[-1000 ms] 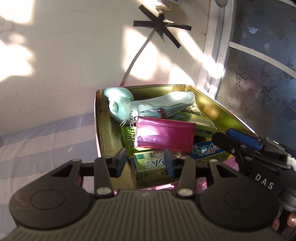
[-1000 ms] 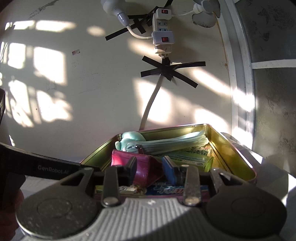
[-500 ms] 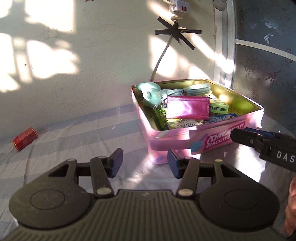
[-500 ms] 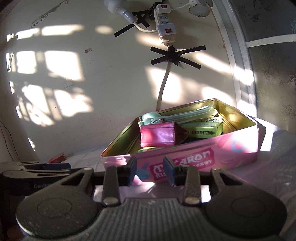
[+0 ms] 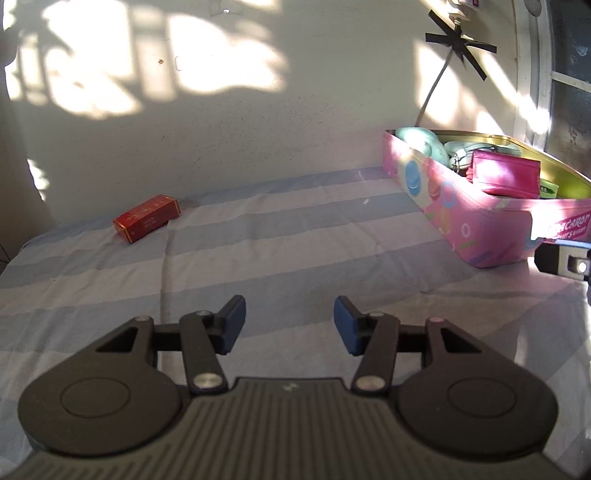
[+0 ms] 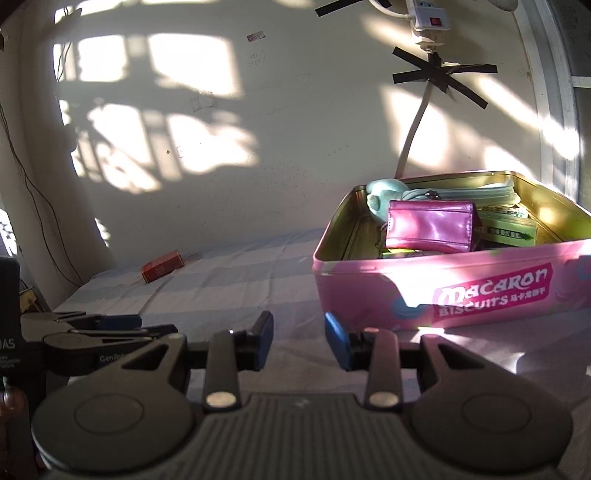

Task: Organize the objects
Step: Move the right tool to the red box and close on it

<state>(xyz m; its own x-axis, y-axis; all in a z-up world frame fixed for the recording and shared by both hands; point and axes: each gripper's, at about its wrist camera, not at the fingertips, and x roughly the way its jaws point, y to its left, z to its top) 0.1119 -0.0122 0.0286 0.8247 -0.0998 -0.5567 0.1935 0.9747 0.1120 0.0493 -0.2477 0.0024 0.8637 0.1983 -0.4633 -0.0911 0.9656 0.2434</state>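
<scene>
A pink Macaron biscuit tin (image 5: 480,236) (image 6: 480,291) stands open on the striped cloth. Inside lie a magenta wallet (image 5: 506,173) (image 6: 432,225), a teal soft pouch (image 5: 421,138) (image 6: 380,195) and green boxes (image 6: 509,229). A small red box (image 5: 147,218) (image 6: 162,266) lies alone near the wall at the far left. My left gripper (image 5: 290,321) hovers open over bare cloth, well left of the tin, with nothing between its fingers. My right gripper (image 6: 299,334) is open and empty just in front of the tin's near left corner.
The blue and white striped cloth (image 5: 295,240) runs up to a sunlit wall. A power strip (image 6: 432,18) and its taped cable hang above the tin. A window frame (image 6: 554,110) rises at the right. The left tool's fingers (image 6: 110,328) show at the right view's left edge.
Both grippers have pulled back from above the tin's contents to in front of it. The left one swung leftward, bringing the red box into view, and its jaws stand wider.
</scene>
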